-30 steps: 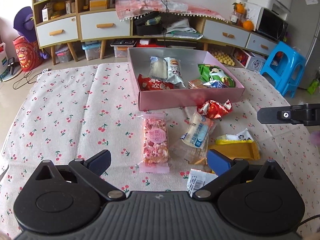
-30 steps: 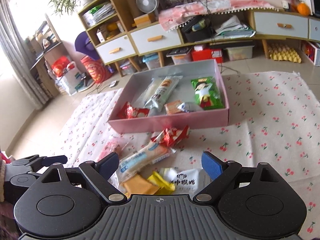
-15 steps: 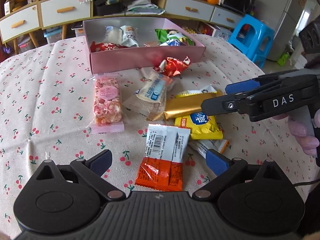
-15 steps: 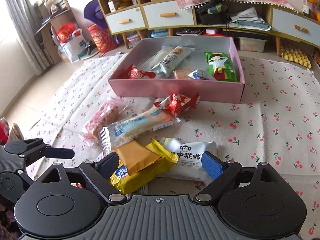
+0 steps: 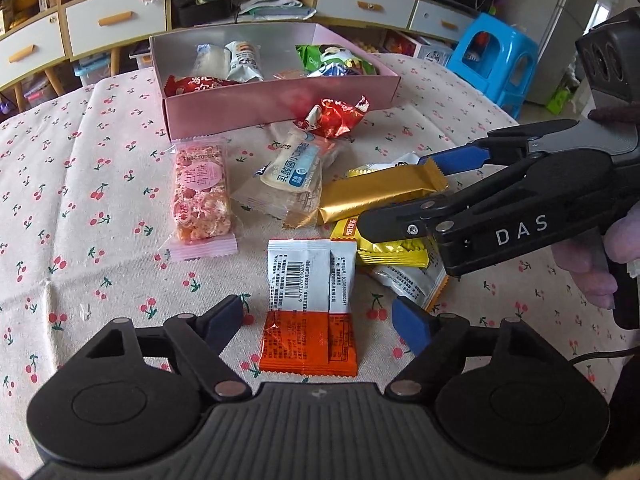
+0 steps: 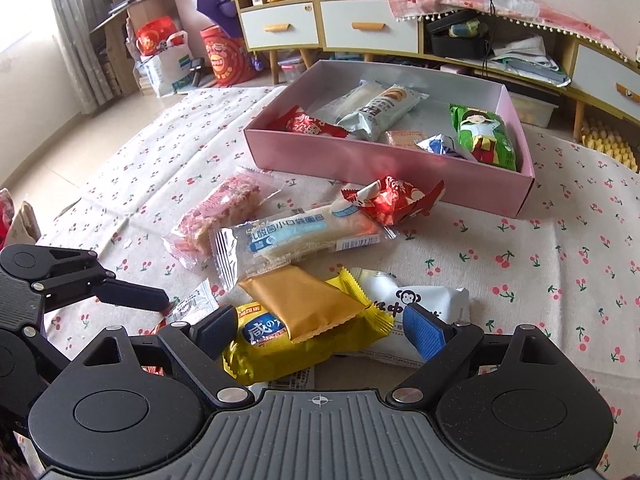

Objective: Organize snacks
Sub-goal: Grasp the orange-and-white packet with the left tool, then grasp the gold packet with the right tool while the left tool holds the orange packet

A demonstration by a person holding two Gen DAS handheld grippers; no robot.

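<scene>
A pink box [image 5: 280, 100] holds several snacks. Loose packets lie in front of it: a pink bar [image 5: 201, 196], a white-blue bread pack [image 5: 298, 164], a red wrapper [image 5: 334, 116], a gold packet [image 5: 380, 196], a yellow packet [image 5: 384, 240]. My left gripper [image 5: 320, 316] is open, its fingers on either side of an orange-white packet [image 5: 310, 308]. My right gripper [image 6: 324, 326] is open over the yellow packet [image 6: 300, 340] and gold packet [image 6: 308, 302], next to a white monkey pack [image 6: 416, 304]. It also shows in the left wrist view [image 5: 404, 196].
The cherry-print cloth [image 5: 80, 200] covers the table. A blue stool [image 5: 496, 56] stands at the far right. Drawers and shelves [image 6: 320, 24] line the back wall. The left gripper shows at the left of the right wrist view [image 6: 132, 296].
Both grippers have dropped lower and closer to the loose packets. The orange-white packet has come between my left fingers; my right gripper has moved over the yellow and gold packets.
</scene>
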